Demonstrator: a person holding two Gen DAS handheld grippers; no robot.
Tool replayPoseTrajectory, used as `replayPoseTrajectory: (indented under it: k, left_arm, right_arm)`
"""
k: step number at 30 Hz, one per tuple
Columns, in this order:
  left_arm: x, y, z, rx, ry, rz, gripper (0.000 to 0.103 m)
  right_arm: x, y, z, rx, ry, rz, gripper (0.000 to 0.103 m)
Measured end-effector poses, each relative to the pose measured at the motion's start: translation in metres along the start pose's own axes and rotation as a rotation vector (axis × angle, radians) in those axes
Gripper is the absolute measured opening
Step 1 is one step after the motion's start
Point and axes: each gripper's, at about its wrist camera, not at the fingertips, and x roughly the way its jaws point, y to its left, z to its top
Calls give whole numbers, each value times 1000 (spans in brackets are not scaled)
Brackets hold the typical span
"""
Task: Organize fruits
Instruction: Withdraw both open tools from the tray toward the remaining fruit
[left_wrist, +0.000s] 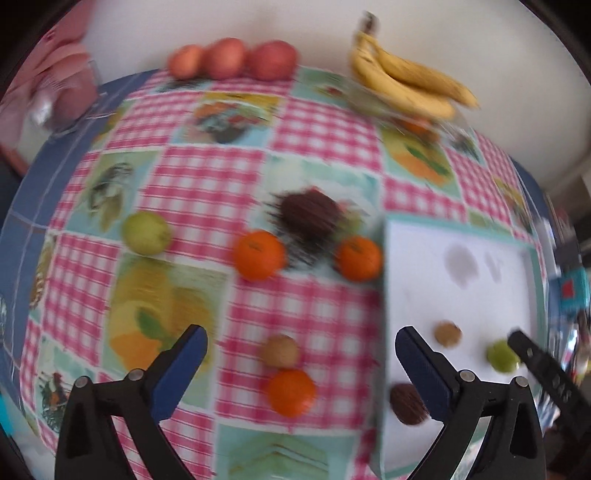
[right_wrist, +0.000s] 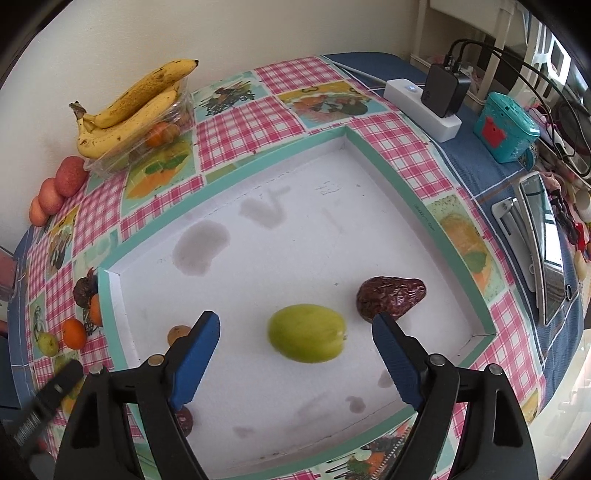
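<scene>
Overhead, right tongs (right_wrist: 295, 328) gape around green fruit (right_wrist: 306, 333) (untouched) in tray (right_wrist: 424, 206); left tongs (left_wrist: 301, 345) spread wide, empty.

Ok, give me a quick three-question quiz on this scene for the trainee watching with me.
1. True or false: the left gripper is shut on an orange.
2. Which fruit lies in the tray between the right gripper's open fingers? A) banana B) green fruit C) orange
3. Fill in: the bananas rest on a clear ____ by the wall.

Key:
1. False. Its jaws are open, and the nearest orange lies loose on the tablecloth.
2. B. The green fruit lies there, beside a wrinkled dark fruit.
3. Container, with more fruit inside it.
</scene>
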Motion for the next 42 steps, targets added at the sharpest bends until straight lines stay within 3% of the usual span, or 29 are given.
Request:
replayPoseTrajectory:
  k: [4, 14, 22, 27, 39, 42]
  left_arm:
    - [-10, 38, 14, -86, -56, 57, 103]
    - [-28, 135, 30, -296, -154, 228, 103]
    - [-36, 161, 32, -333, -184, 302, 103]
    - [-41, 166, 36, -335, -191, 272, 103]
    - [-35, 160, 51, -297, -168, 113, 103]
    - [-32, 154, 56, -267, -161, 102, 103]
  right_arm:
    - [-4, 7, 1, -15, -20, 12, 91]
    - [-13, 49, -3, -120, -64, 27, 91]
    - [-14, 90, -13, -218, -56, 80, 91]
    - [-19, 125, -18, -312, -76, 148, 91]
    - [-41, 172, -14, -421, -190, 241, 91]
    - [-39, 178, -13, -440, -187, 244, 78]
